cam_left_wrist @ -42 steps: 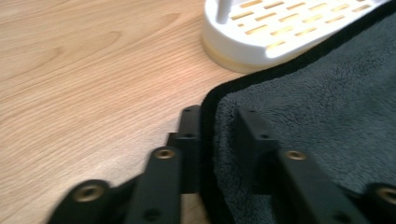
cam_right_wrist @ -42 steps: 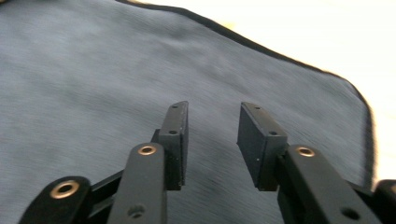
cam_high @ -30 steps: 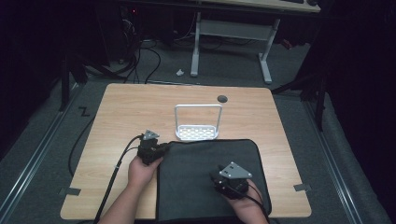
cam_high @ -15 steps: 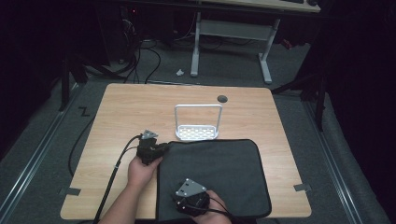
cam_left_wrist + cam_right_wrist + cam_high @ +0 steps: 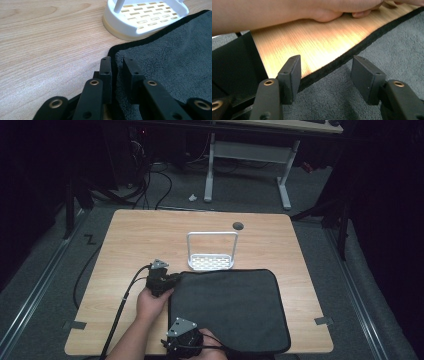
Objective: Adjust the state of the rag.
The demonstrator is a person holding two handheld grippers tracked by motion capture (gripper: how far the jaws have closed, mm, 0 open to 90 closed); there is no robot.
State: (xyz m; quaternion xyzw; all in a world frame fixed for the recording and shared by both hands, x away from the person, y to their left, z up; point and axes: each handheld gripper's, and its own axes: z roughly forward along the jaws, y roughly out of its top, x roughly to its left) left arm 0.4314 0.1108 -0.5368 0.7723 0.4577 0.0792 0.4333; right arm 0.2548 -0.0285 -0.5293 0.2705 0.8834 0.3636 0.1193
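Observation:
A dark grey towel lies flat on the near right of the wooden table. My left gripper is at the towel's far left corner. In the left gripper view it is shut on the towel's black-bound edge. My right gripper is at the towel's near left corner. In the right gripper view it stands open, its jaws on either side of the towel's edge, over the towel.
A white slotted rack with a tall hoop handle stands just beyond the towel's far edge, close ahead of the left gripper. A round cable hole sits farther back. A person's forearm lies across the table beyond the right gripper.
My right gripper has moved left along the towel's near edge, from the near right to the near left corner. The left gripper has stayed at the far left corner.

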